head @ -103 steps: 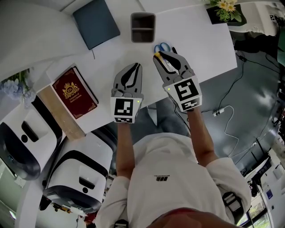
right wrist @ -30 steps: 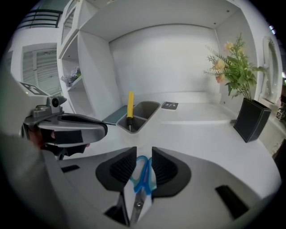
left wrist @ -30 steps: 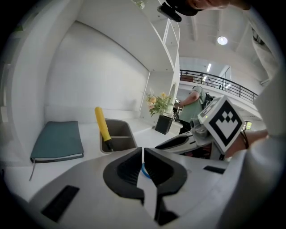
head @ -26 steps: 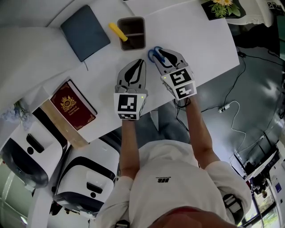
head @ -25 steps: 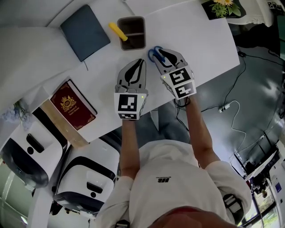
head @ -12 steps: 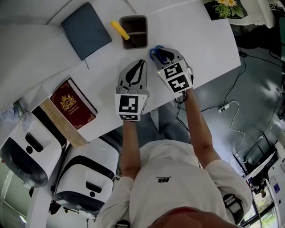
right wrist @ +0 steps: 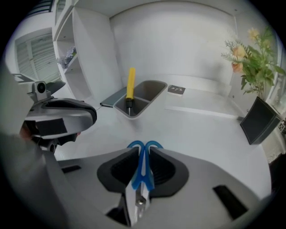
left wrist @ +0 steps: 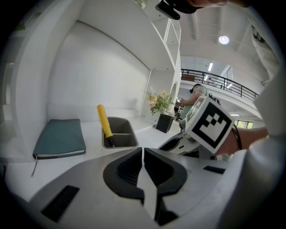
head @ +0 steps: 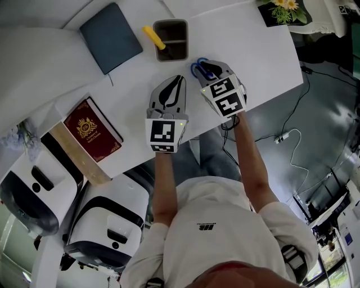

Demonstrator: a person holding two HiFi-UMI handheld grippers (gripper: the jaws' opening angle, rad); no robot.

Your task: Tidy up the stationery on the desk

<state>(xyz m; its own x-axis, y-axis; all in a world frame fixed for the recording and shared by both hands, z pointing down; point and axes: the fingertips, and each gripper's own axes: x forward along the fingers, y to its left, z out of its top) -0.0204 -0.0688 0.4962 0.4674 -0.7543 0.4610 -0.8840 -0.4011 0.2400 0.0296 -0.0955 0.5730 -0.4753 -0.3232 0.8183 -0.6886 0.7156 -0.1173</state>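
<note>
Blue-handled scissors (head: pixel 197 67) lie on the white desk (head: pixel 264 56) just in front of the grey pen holder (head: pixel 171 23). My right gripper (head: pixel 209 68) tips down over them. In the right gripper view its jaws have just been closing, and the pads now press on the scissors (right wrist: pixel 142 169) just below the handle loops, so the right gripper (right wrist: pixel 141 152) is shut on them. My left gripper (head: pixel 177 80) rests beside it, shut and empty (left wrist: pixel 143 154). A yellow-handled tool (head: pixel 153 37) stands in the holder (left wrist: pixel 119 139).
A dark blue notebook (head: pixel 111 38) lies left of the holder, and a red book (head: pixel 93 122) sits near the desk's front left edge. A black pot of flowers (head: pixel 284 11) stands at the far right corner. White machines stand on the floor at left.
The right gripper has tipped further down over the scissors and its jaws have closed on them. Earlier the yellow tool went from the right gripper into the holder. The left gripper stayed put.
</note>
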